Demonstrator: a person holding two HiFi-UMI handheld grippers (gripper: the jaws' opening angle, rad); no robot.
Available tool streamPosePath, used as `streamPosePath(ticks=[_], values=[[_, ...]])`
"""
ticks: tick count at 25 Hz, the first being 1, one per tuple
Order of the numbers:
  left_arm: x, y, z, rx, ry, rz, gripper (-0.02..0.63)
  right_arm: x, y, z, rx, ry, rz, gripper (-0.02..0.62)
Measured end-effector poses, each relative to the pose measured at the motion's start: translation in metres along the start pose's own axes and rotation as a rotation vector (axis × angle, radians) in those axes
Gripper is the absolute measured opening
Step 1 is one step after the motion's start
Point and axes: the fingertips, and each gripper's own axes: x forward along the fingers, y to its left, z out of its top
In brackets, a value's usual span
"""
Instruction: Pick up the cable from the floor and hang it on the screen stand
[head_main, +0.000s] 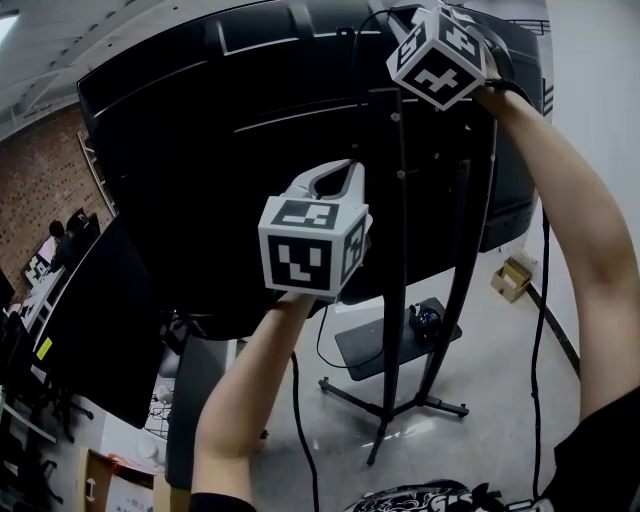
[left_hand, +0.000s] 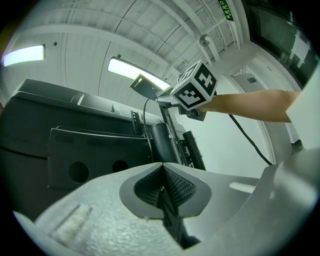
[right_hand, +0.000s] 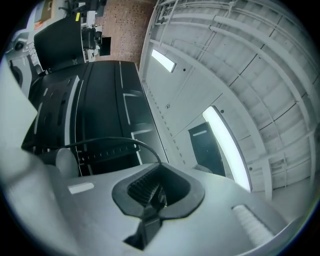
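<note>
Your R gripper (right_hand: 159, 167) is clamped on the cable (right_hand: 107, 140), up at the top of the screen stand (head_main: 400, 250). L gripper (left_hand: 162, 167): jaws pressed together, nothing btwn them, lower down.

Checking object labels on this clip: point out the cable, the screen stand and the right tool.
cable (right_hand: 110, 139): right gripper view, on the arc leaving the jaws.
screen stand (head_main: 401, 230): head view, on the upright pole.
right tool (right_hand: 159, 167): right gripper view, between its fingertips, shut on the cable.
</note>
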Motion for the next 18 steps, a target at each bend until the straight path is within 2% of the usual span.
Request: streamPosePath(ticks=[8, 13, 18], values=[[0.025, -0.032, 0.009, 0.036, 0.006, 0.004, 0.000, 0.000, -0.024, -0.057, 0.063, 0.018, 0.005, 0.014], [0.043, -0.044, 0.023, 0.061, -0.004, 0.024, 0.000, -0.003, -0.051, -0.087, 0.102, 0.008, -0.031, 0.012], [0.064, -0.061, 0.023, 0.066, 0.009, 0.032, 0.000, -0.014, -0.092, -0.132, 0.199, 0.036, -0.081, 0.012]])
